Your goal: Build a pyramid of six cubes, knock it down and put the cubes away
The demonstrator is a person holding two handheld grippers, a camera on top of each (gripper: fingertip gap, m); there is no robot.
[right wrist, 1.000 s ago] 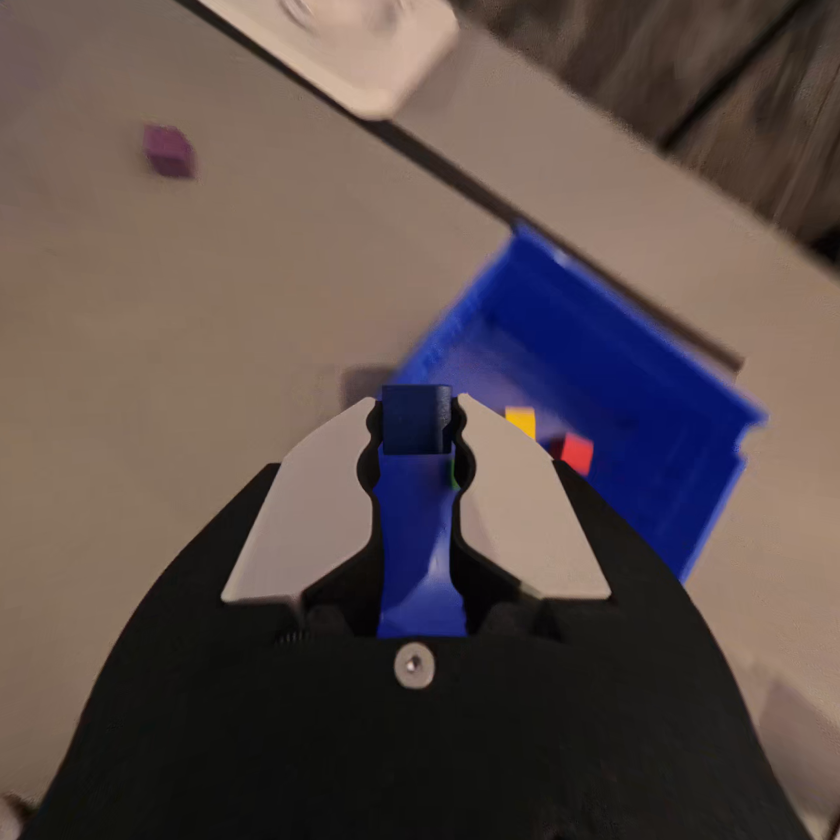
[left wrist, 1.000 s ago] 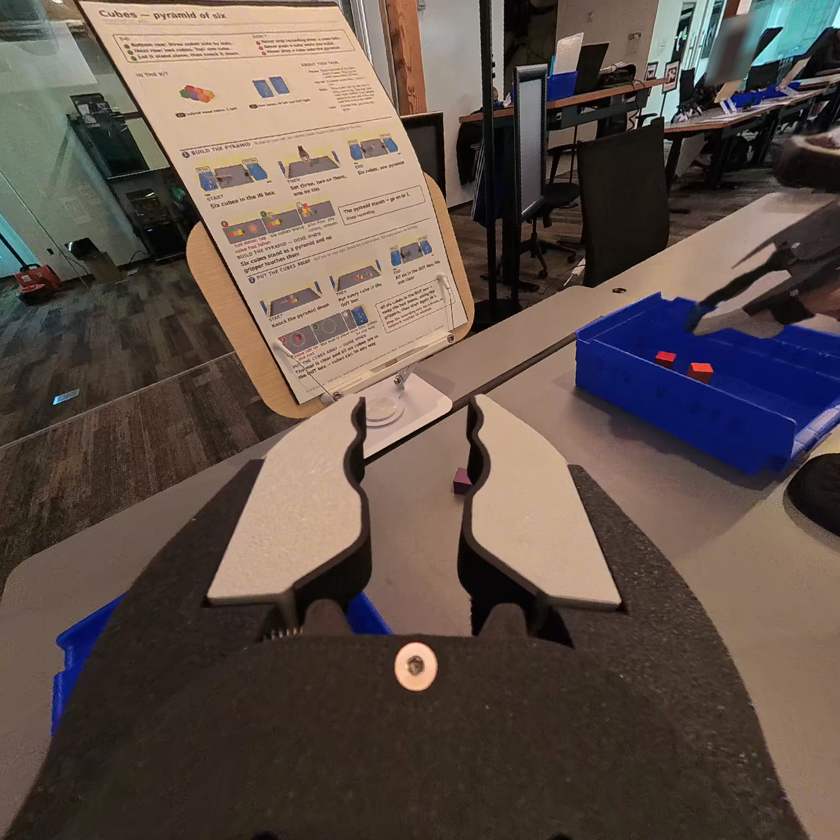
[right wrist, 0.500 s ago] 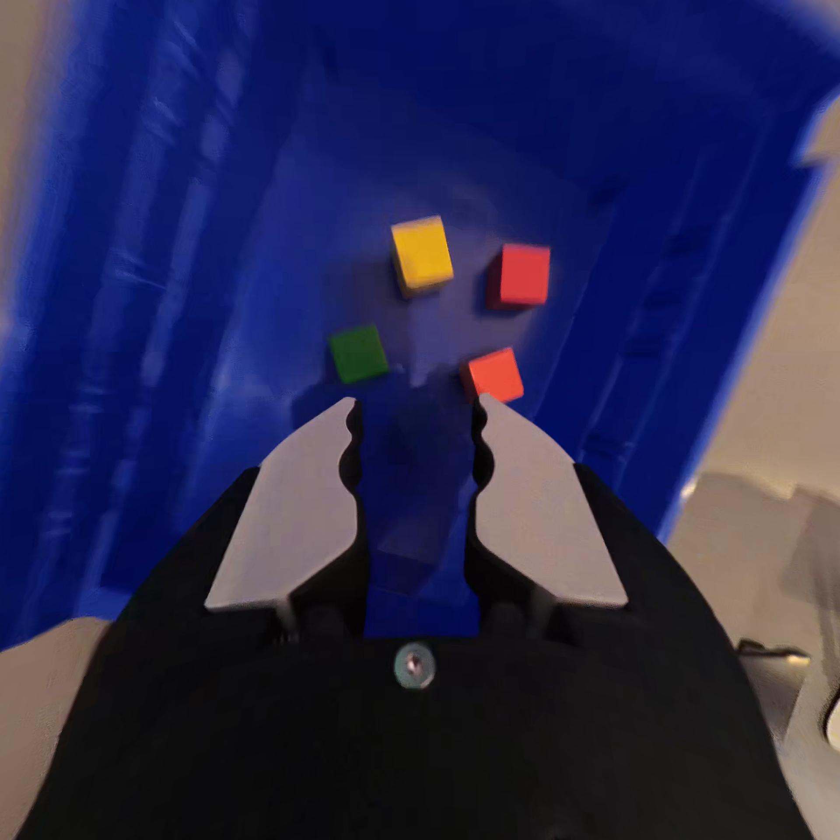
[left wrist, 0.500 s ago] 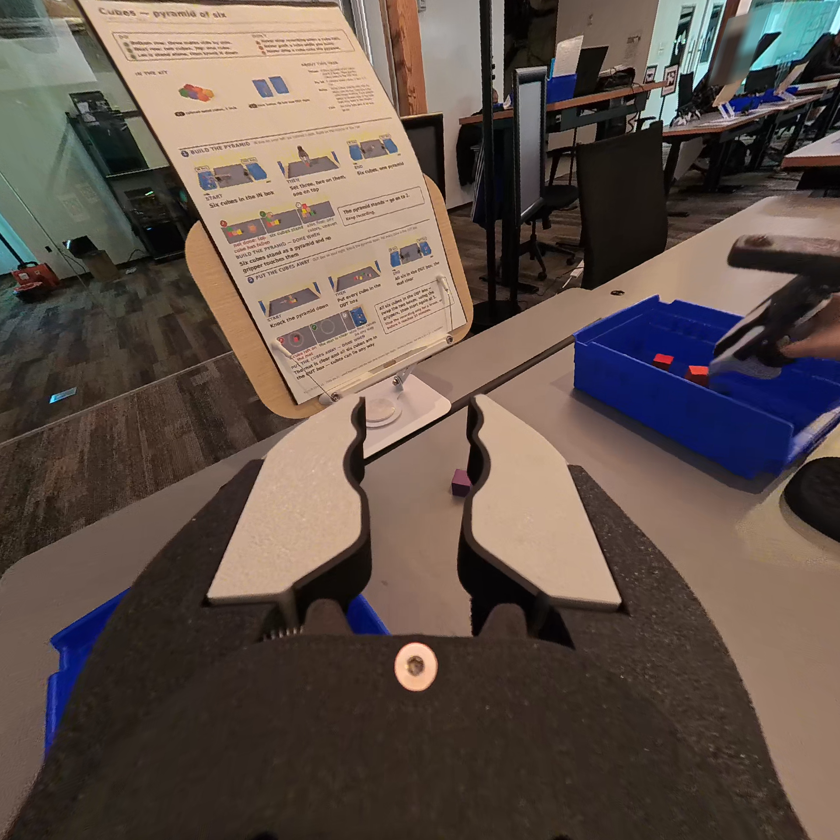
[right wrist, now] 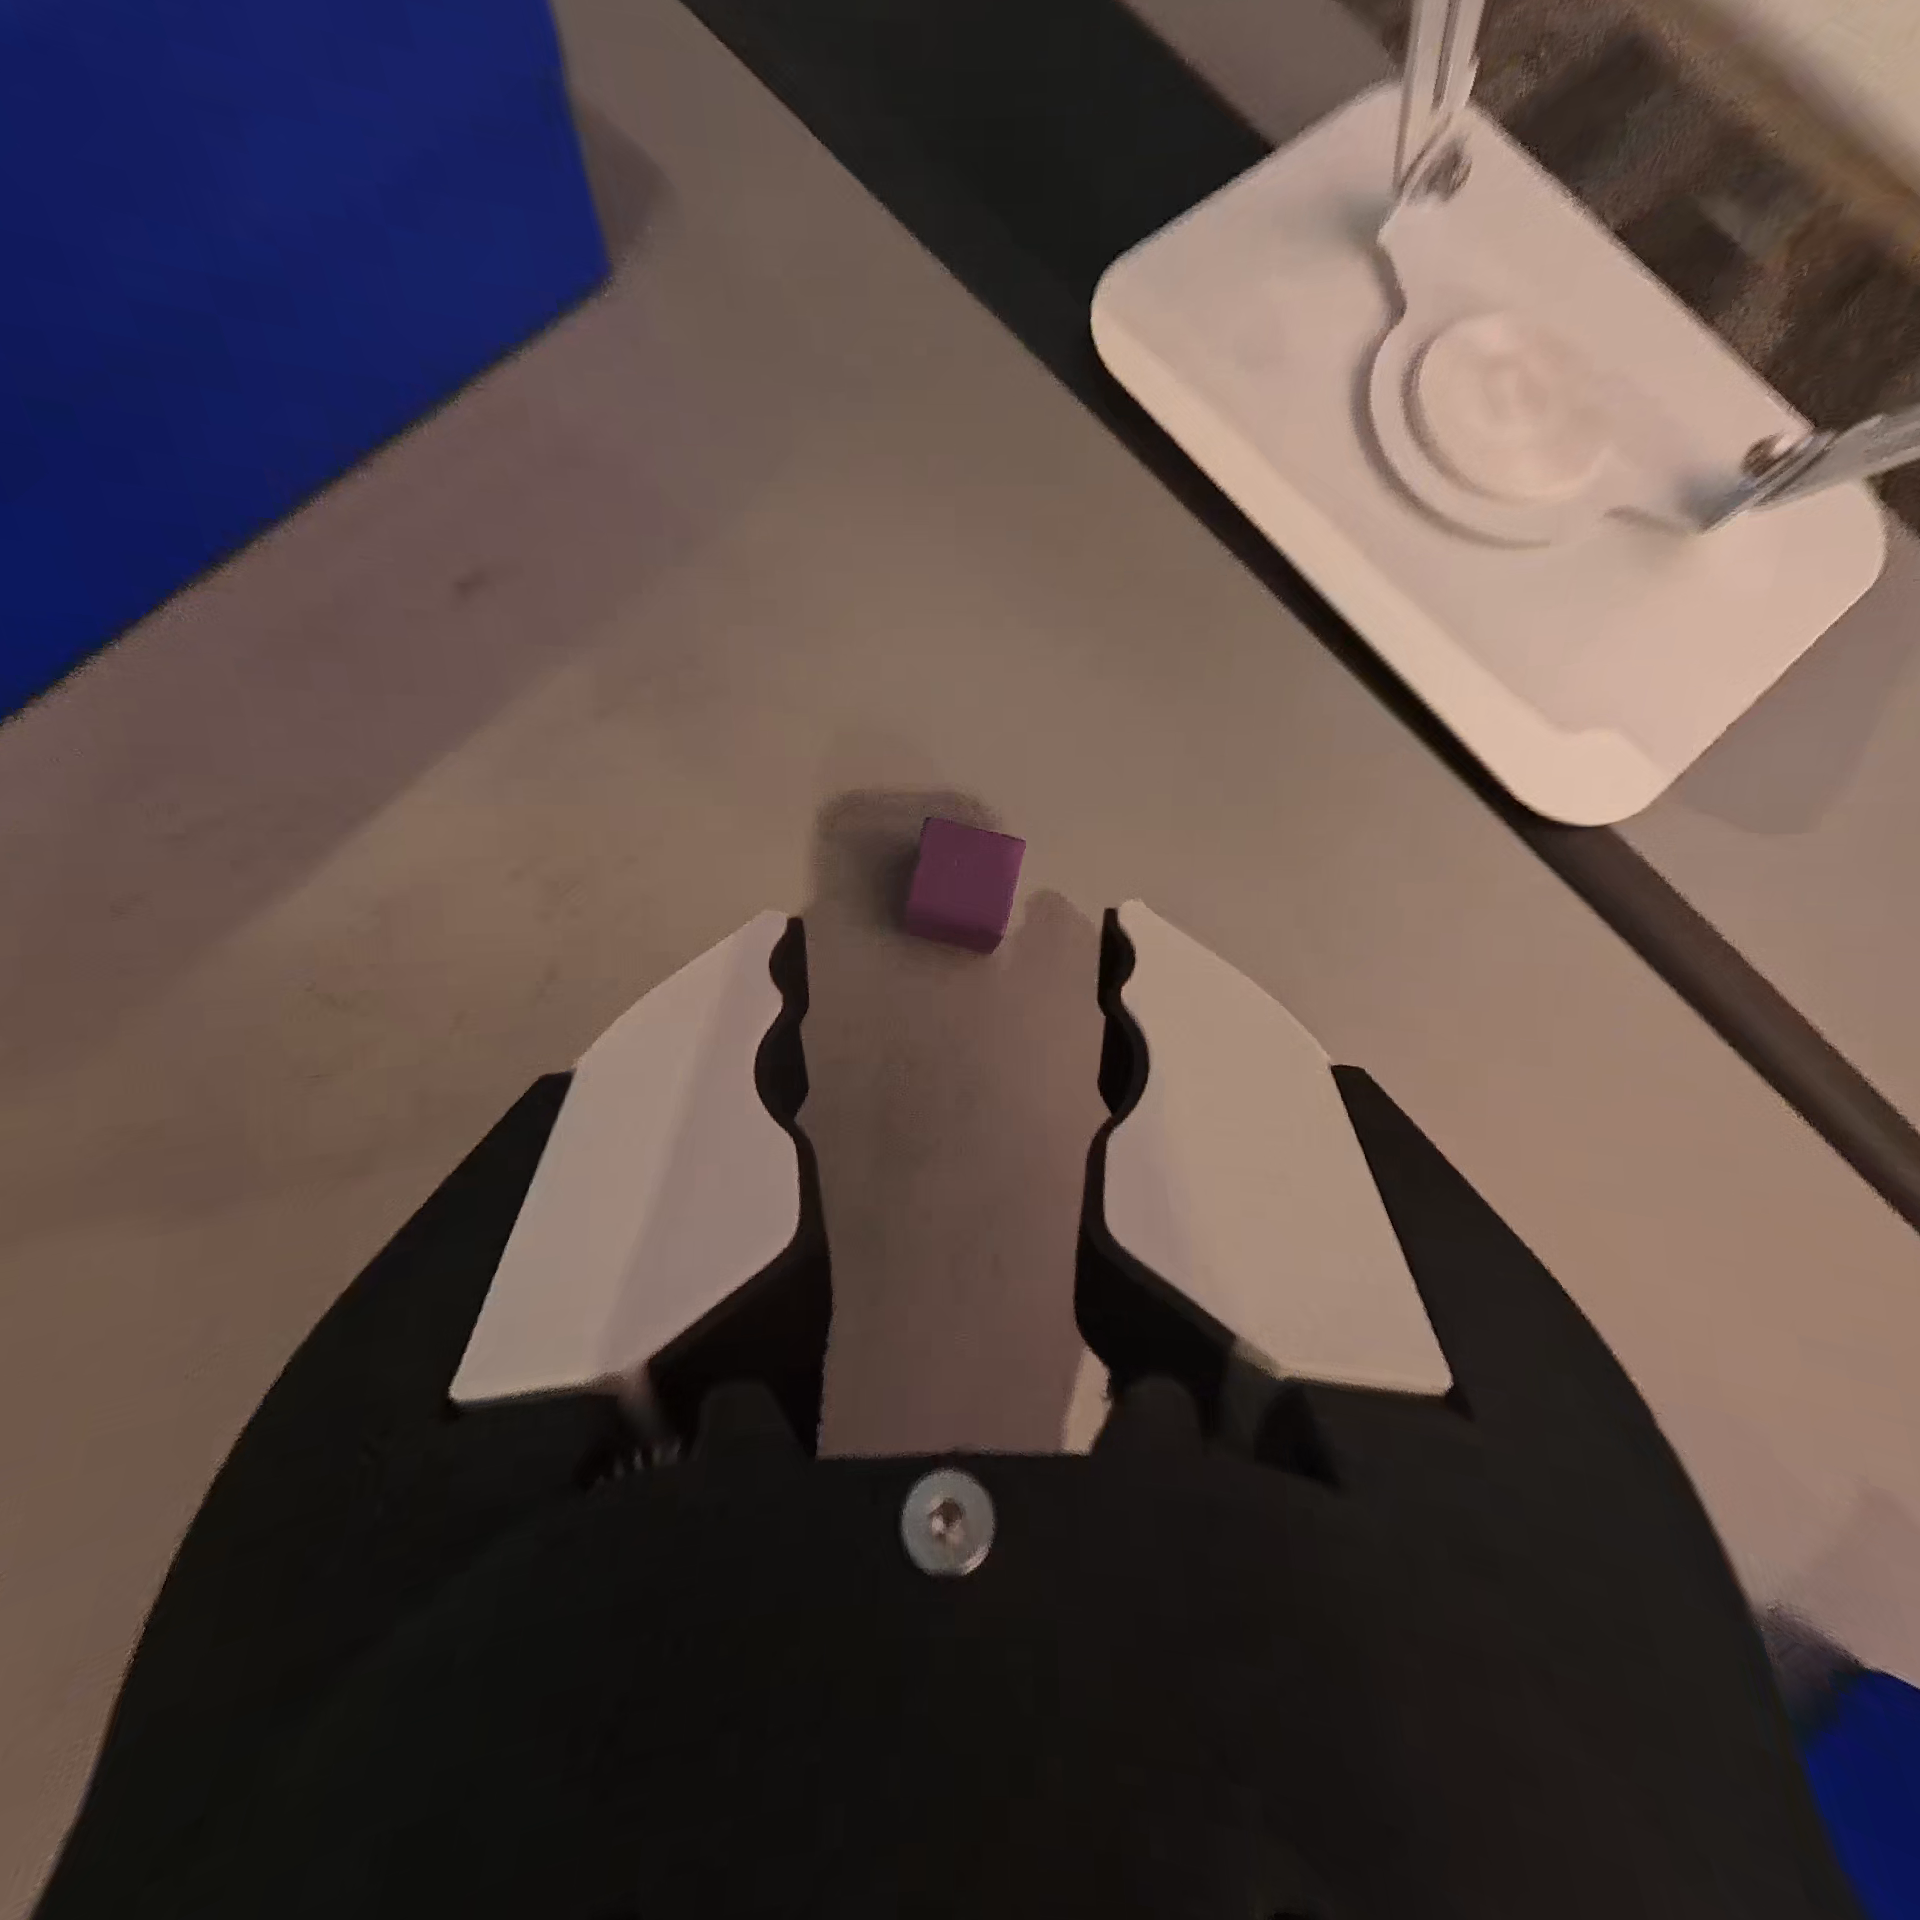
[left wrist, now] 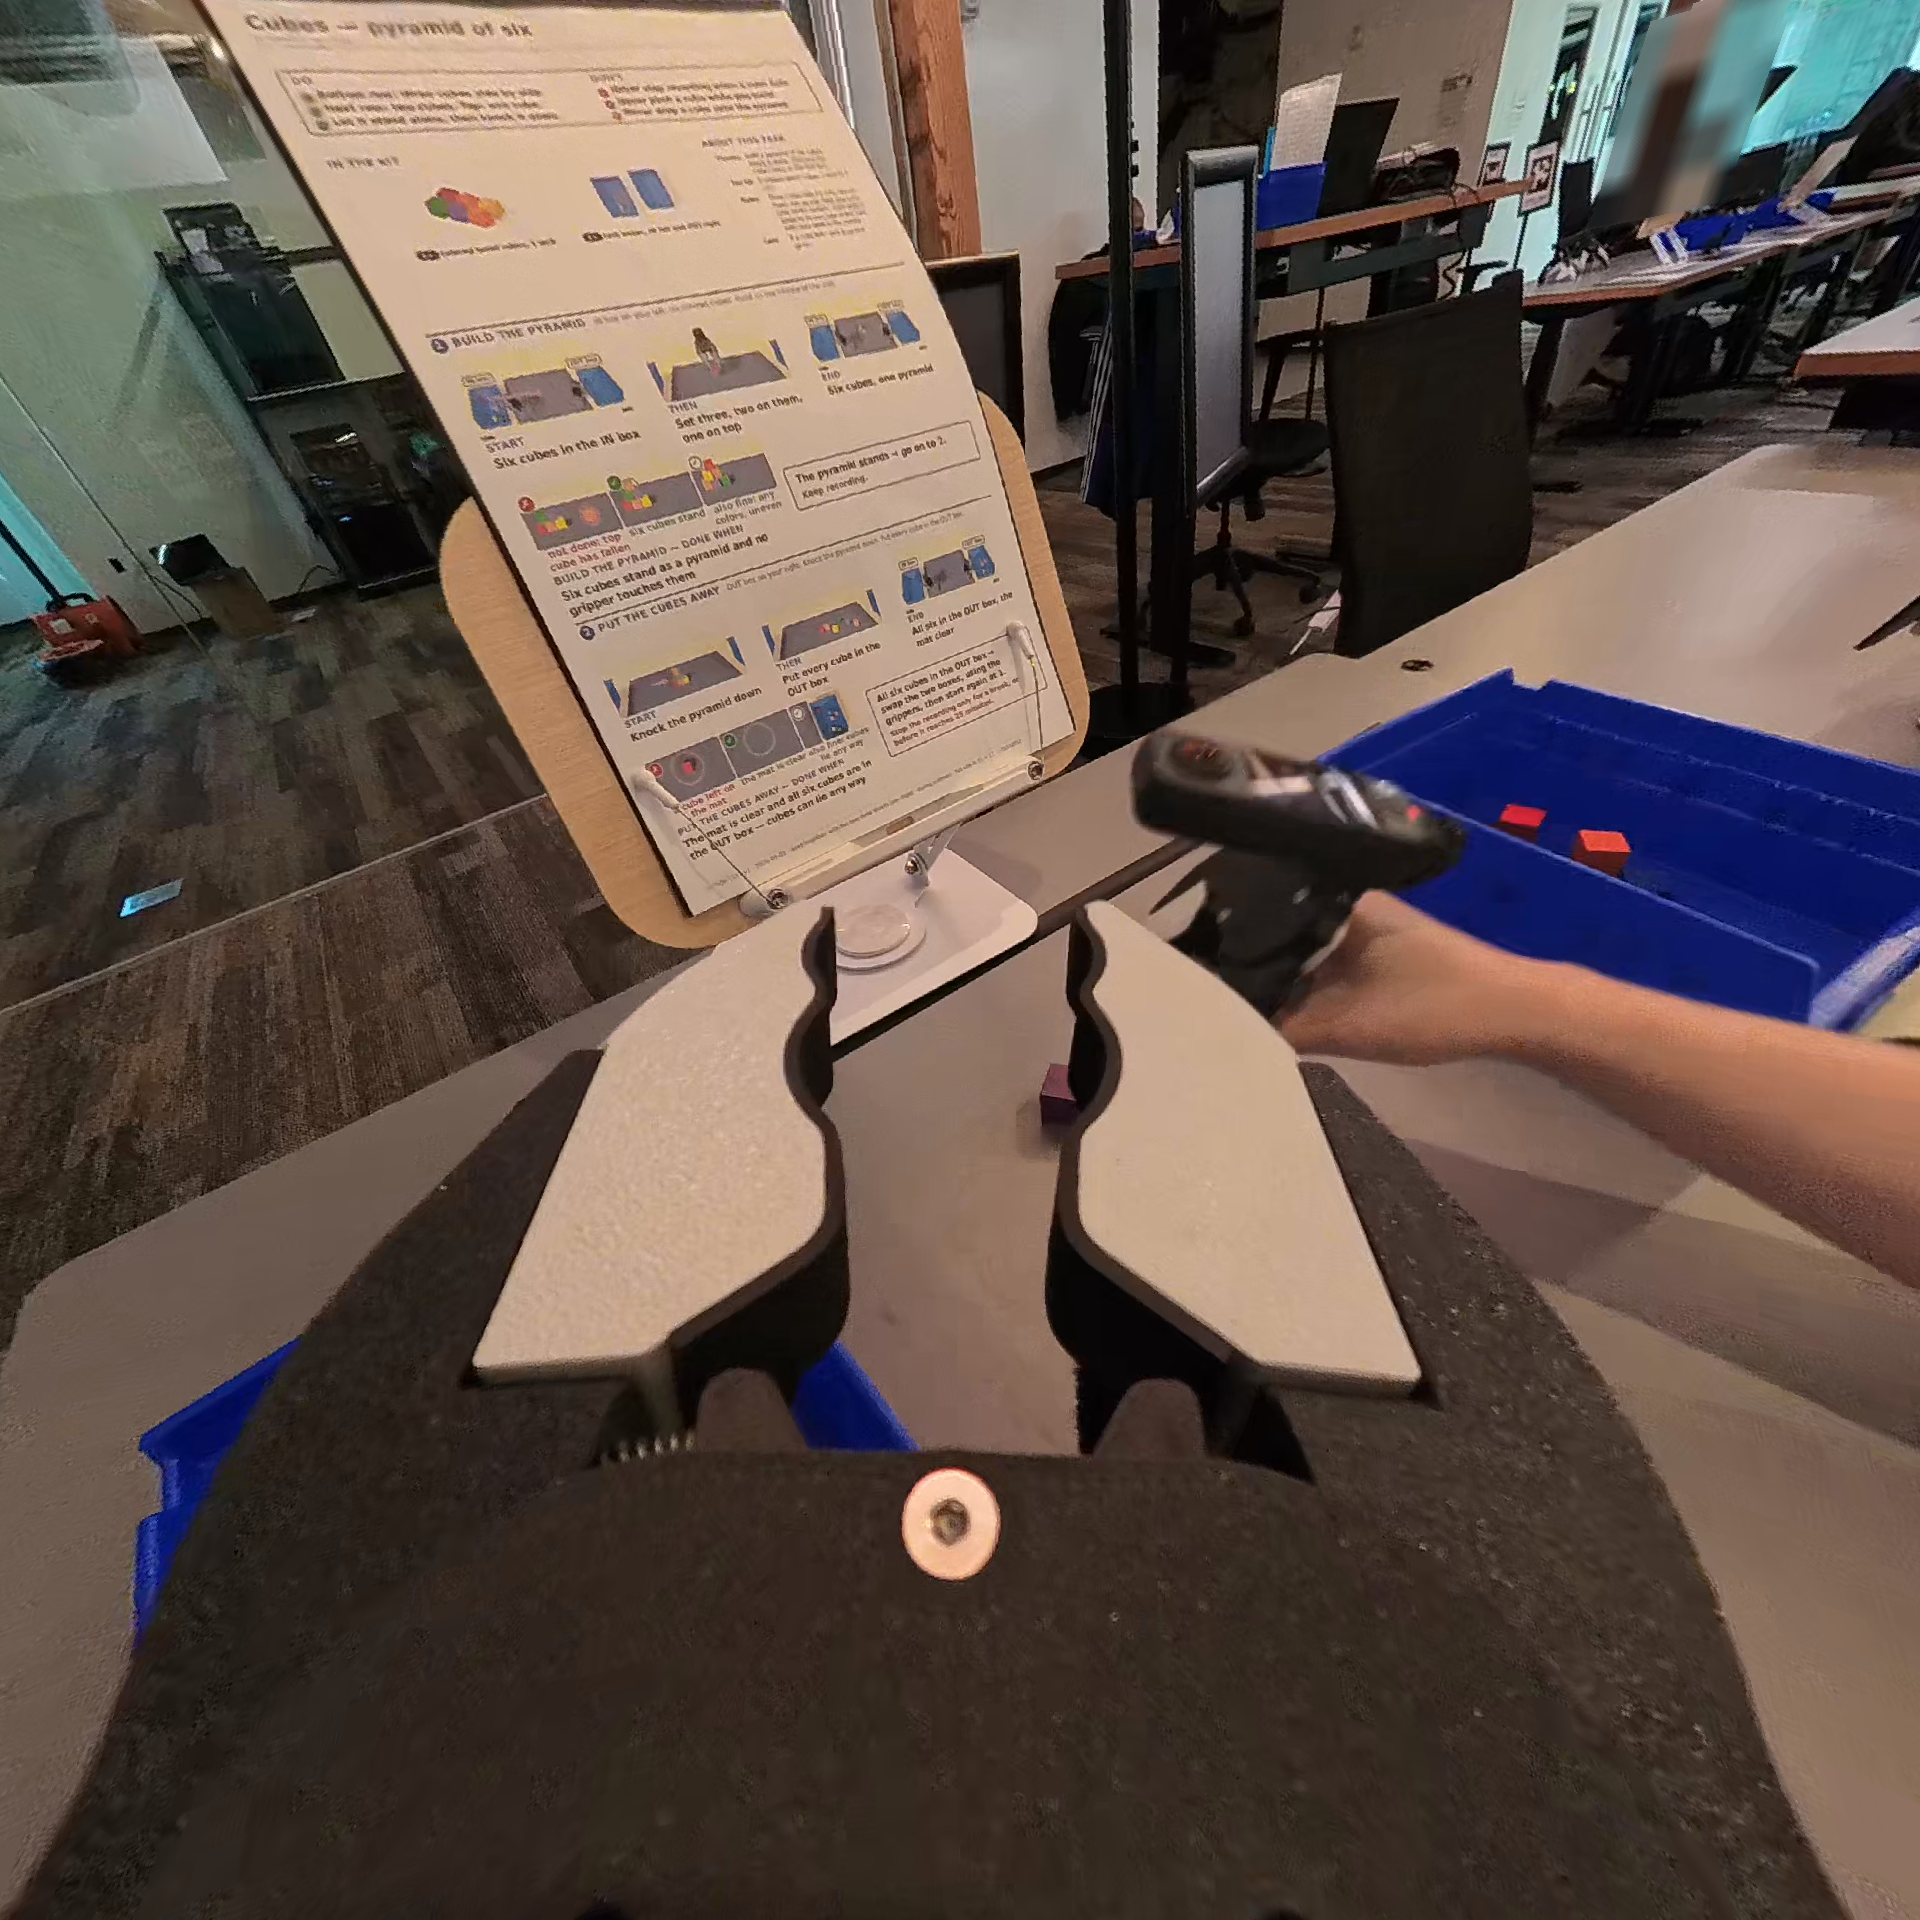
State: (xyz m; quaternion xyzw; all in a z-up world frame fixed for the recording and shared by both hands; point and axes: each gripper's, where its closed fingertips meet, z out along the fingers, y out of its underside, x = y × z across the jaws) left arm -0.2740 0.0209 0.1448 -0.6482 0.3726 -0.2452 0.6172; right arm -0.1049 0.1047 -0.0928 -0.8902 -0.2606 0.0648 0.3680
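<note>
Right wrist view: the right gripper point(right wrist: 951, 935) is held wide open and empty, just short of a purple cube point(right wrist: 961, 881) that lies alone on the grey table point(right wrist: 364, 883). Nothing is held by the left gripper point(left wrist: 948, 997), whose jaws are open too. Two red cubes point(left wrist: 1564, 837) are seen in the blue bin point(left wrist: 1621, 925) on the right.

Black foam-textured gripper point(left wrist: 948, 1023) bodies carry pale grey wavy-edged fingers point(left wrist: 686, 1164) and a silver screw point(left wrist: 950, 1523).
</note>
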